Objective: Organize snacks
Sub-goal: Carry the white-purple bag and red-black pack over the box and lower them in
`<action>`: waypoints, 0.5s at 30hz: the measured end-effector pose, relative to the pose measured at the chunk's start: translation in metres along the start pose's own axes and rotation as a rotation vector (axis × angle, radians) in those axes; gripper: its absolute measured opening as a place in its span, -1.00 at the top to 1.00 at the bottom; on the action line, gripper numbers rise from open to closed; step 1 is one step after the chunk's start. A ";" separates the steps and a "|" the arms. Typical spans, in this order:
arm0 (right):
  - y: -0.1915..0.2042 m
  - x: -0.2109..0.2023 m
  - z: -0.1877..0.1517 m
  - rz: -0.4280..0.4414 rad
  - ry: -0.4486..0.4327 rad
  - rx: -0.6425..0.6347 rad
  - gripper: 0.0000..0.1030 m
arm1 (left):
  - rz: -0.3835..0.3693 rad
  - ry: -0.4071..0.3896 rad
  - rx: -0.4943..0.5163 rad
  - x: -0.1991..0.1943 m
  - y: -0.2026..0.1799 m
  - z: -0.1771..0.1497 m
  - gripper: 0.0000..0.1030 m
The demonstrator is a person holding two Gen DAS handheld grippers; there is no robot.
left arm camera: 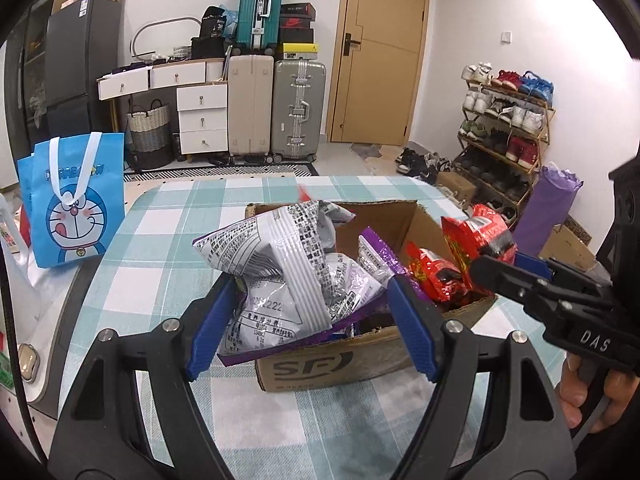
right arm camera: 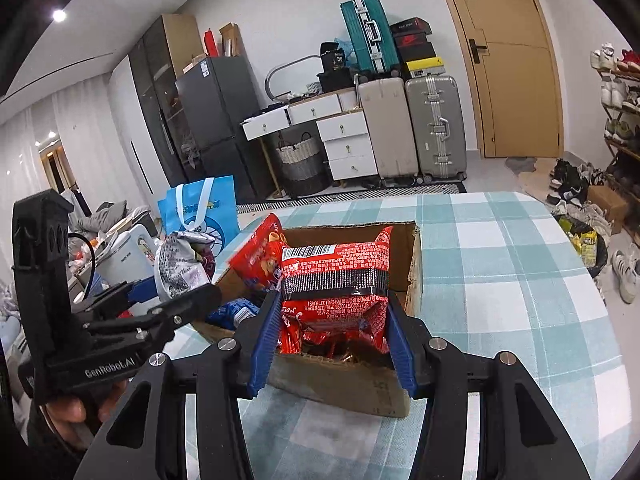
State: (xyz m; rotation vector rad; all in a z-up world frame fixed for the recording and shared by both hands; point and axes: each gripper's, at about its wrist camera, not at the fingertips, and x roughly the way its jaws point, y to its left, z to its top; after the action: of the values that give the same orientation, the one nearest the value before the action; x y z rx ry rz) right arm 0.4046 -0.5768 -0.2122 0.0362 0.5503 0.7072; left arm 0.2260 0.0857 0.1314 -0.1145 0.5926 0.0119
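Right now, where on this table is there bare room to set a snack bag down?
Bare checked cloth lies right of the cardboard box, toward the table's round edge, and in front of it near the fingers. Another patch lies between the box and the blue tote bag. The box itself is crowded: the silver bag and red bag sit over it.

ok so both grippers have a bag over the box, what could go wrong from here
1. The left gripper pinches only the lower part of the crumpled silver-purple bag; the slick foil might slip.
2. The right gripper squeezes the red bag; contents could get crushed.
3. Both grippers crowd the same cardboard box, so they could bump or drag it across the checked tablecloth.
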 end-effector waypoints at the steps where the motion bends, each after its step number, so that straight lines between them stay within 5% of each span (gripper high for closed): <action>1: 0.000 0.002 0.002 -0.006 0.000 -0.006 0.02 | 0.003 0.005 -0.001 0.005 0.000 0.000 -0.45; 15: 0.001 0.036 0.029 -0.020 0.029 0.015 0.02 | 0.039 0.014 0.048 0.049 -0.007 0.014 -0.46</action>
State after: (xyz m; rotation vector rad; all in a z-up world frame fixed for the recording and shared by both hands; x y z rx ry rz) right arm 0.4409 -0.5493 -0.2043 0.0347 0.5827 0.6851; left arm 0.2749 0.0793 0.1162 -0.0564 0.6091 0.0347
